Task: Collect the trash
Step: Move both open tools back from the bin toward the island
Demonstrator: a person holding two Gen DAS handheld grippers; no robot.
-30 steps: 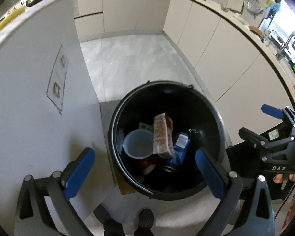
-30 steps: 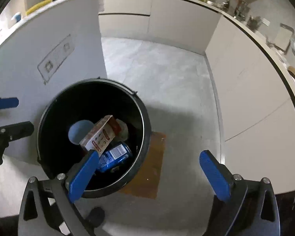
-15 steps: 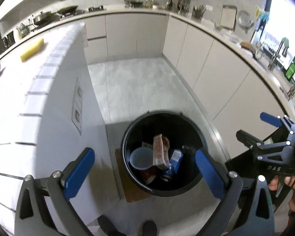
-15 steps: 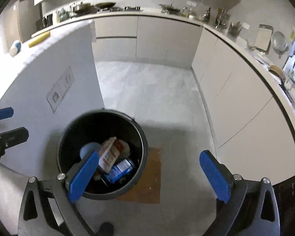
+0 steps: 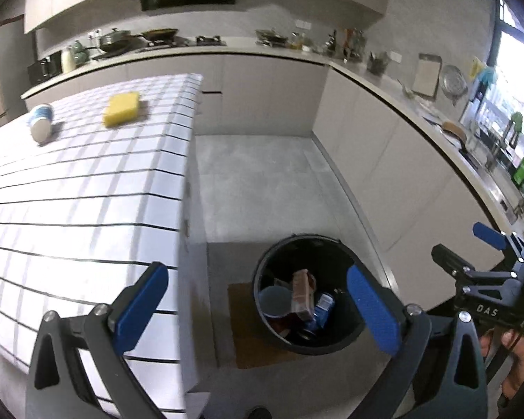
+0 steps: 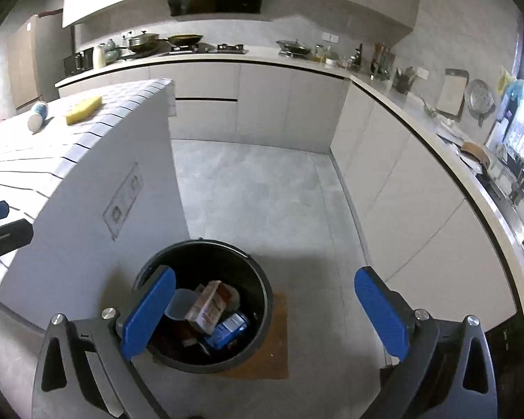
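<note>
A black trash bin (image 5: pixel 269 272) (image 6: pixel 262 279) stands on the floor beside the tiled island. Inside lie a brown carton (image 5: pixel 302 293) (image 6: pixel 209 305), a blue can (image 5: pixel 323 305) (image 6: pixel 230 326) and a pale plastic cup (image 5: pixel 272 300) (image 6: pixel 181 302). On the island top lie a yellow sponge (image 5: pixel 121 109) (image 6: pixel 83 109) and a tipped white-and-blue cup (image 5: pixel 41 122) (image 6: pixel 37 115). My left gripper (image 5: pixel 258 309) is open and empty, high above the bin and island edge. My right gripper (image 6: pixel 265 310) is open and empty above the bin; it also shows in the left wrist view (image 5: pixel 471 255).
The white tiled island (image 5: pixel 70 192) (image 6: pixel 52 160) fills the left. Beige cabinets and a counter (image 5: pixel 401 111) (image 6: pixel 419 122) with pots and utensils run along the back and right. Grey floor (image 5: pixel 262 181) lies between. A brown mat (image 6: pixel 272 359) sits under the bin.
Both grippers have risen and pulled back from the bin, which now looks smaller. The island top with the sponge and cup has come into view. Both stay open.
</note>
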